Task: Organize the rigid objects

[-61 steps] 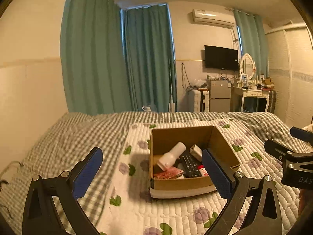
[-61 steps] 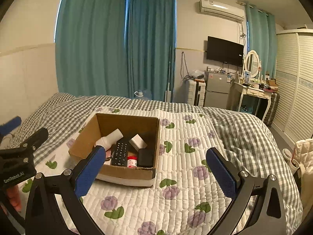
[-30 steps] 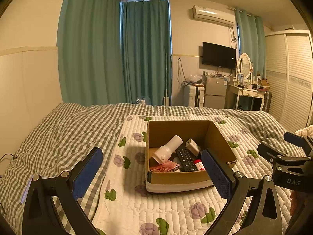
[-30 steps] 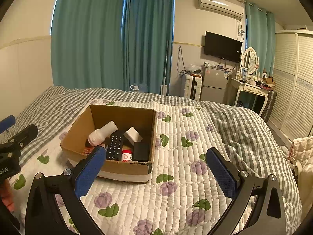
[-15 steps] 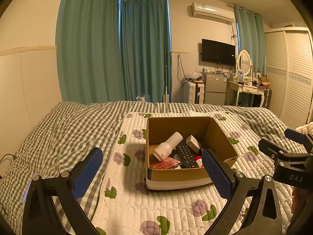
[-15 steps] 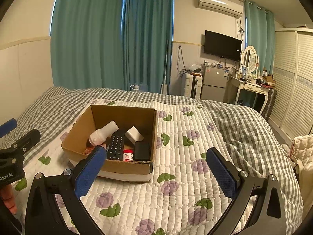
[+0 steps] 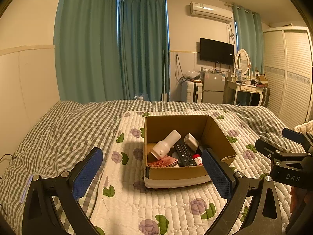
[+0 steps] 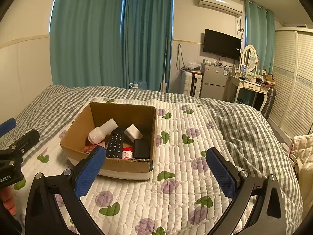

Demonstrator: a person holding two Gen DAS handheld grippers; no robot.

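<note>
An open cardboard box (image 7: 176, 172) (image 8: 78, 125) rests on the white floral quilt. Inside lie a white bottle-shaped device (image 7: 166, 147) (image 8: 101, 133), a black remote (image 7: 183, 153) (image 8: 115, 142), a small white block (image 7: 190, 140) (image 8: 133, 132), a red-capped jar (image 7: 197, 159) (image 8: 127, 152), a pinkish packet (image 7: 163, 161) and a black case (image 8: 141, 147). My left gripper (image 7: 152, 173) hangs open in front of the box, nothing between its blue pads. My right gripper (image 8: 156, 173) is open too, right of the box's near corner, empty.
The quilt (image 8: 176, 176) lies on a grey checked bedspread (image 7: 58, 129). Teal curtains (image 7: 109, 49), a small fridge (image 8: 213, 82), a dressing table (image 8: 248, 86) and a louvred wardrobe (image 8: 293, 90) stand beyond the bed. A cream padded item (image 8: 301, 146) sits at the right edge.
Both grippers drifted slightly, so the box shifts a little in each view. Both stay open and empty; the box contents have not moved.
</note>
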